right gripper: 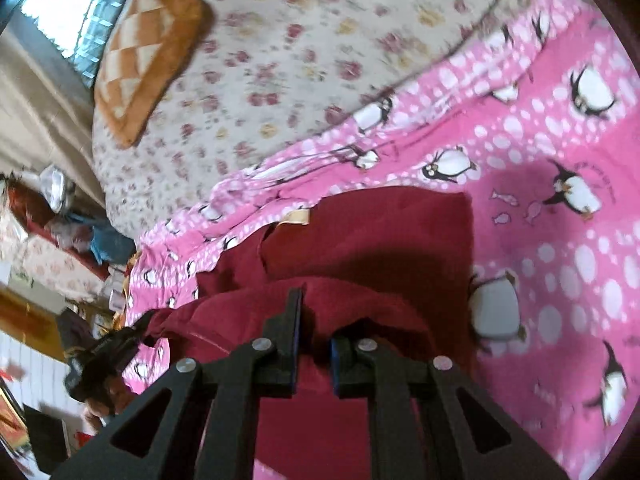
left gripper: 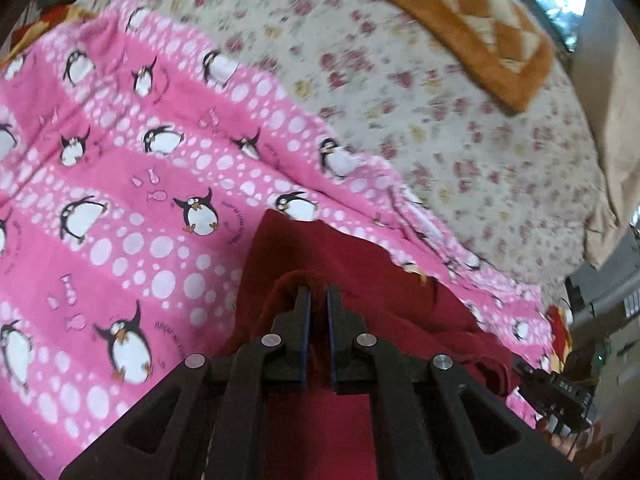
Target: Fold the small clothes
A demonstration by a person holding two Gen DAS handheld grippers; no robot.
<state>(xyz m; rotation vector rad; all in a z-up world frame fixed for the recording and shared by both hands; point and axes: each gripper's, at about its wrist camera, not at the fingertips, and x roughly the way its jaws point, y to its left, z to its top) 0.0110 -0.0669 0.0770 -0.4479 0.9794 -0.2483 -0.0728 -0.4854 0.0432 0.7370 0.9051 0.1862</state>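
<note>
A dark red garment [left gripper: 352, 264] lies on a pink penguin-print blanket [left gripper: 120, 200]. My left gripper [left gripper: 319, 294] is shut on a bunched edge of the red garment, which drapes over its fingertips. In the right wrist view the same red garment [right gripper: 380, 232] lies partly folded on the pink blanket [right gripper: 560, 200], with a cream label [right gripper: 295, 216] at its far edge. My right gripper [right gripper: 316, 320] is shut on a raised fold of the garment; cloth covers its right fingertip. Each view shows the other gripper at its edge [left gripper: 560, 396] [right gripper: 104, 356].
A floral bedsheet [left gripper: 400, 80] lies beyond the pink blanket. An orange and cream checked pillow [left gripper: 472, 20] sits at the far side, also in the right wrist view [right gripper: 148, 52]. A bright window [right gripper: 80, 8] and room clutter [right gripper: 60, 220] lie past the bed's edge.
</note>
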